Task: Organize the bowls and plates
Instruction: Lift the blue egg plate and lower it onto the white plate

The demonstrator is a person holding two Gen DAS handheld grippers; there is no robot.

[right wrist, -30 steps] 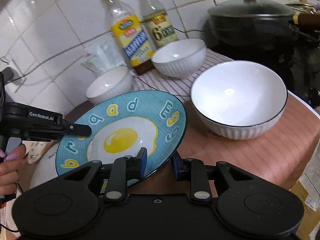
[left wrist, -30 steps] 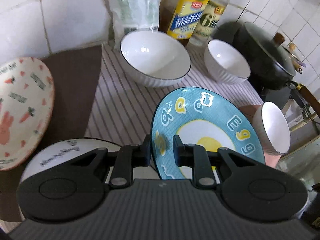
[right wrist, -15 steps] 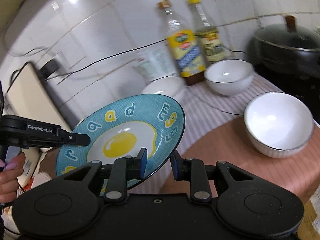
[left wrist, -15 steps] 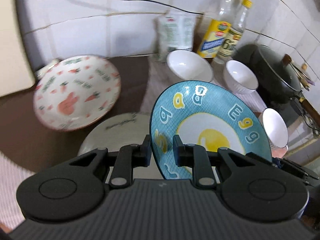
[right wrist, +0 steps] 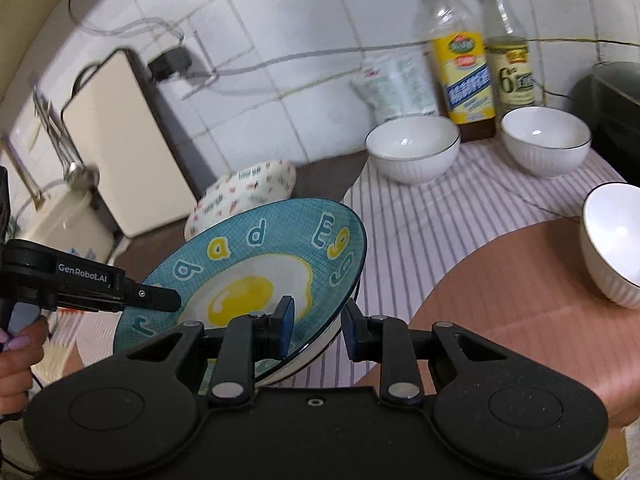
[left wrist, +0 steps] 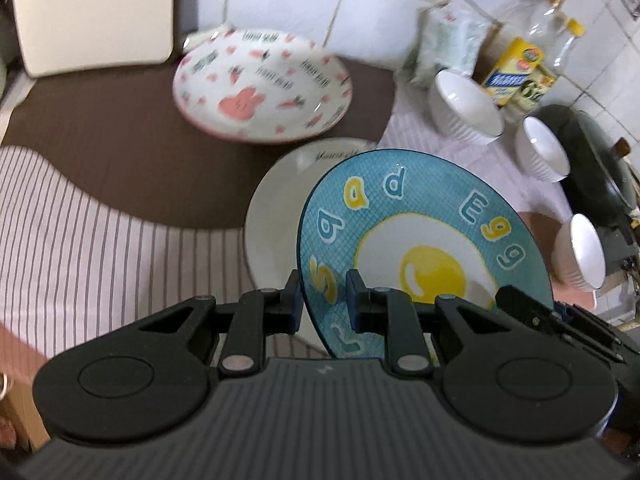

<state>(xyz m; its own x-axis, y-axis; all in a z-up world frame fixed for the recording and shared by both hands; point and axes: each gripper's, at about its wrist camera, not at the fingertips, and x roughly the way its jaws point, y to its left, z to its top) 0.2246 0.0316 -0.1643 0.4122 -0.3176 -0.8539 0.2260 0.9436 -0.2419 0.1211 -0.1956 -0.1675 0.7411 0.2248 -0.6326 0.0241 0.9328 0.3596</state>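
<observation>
Both the left gripper (left wrist: pixel 322 295) and right gripper (right wrist: pixel 318 322) are clamped on the rim of the blue egg plate (left wrist: pixel 424 240), held tilted above the white plate (left wrist: pixel 276 216) on the desk (left wrist: pixel 100 216)

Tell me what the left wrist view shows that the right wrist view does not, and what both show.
Only the left wrist view shows the plain white plate lying under the blue egg plate, and the dark lidded pot.

Only the right wrist view shows a hand on the left tool, the wall plug and hanging utensils.

Both show the blue egg plate gripped at opposite rims by the left tool and the right tool, the rabbit plate, three white bowls, two bottles and the striped cloth.
</observation>
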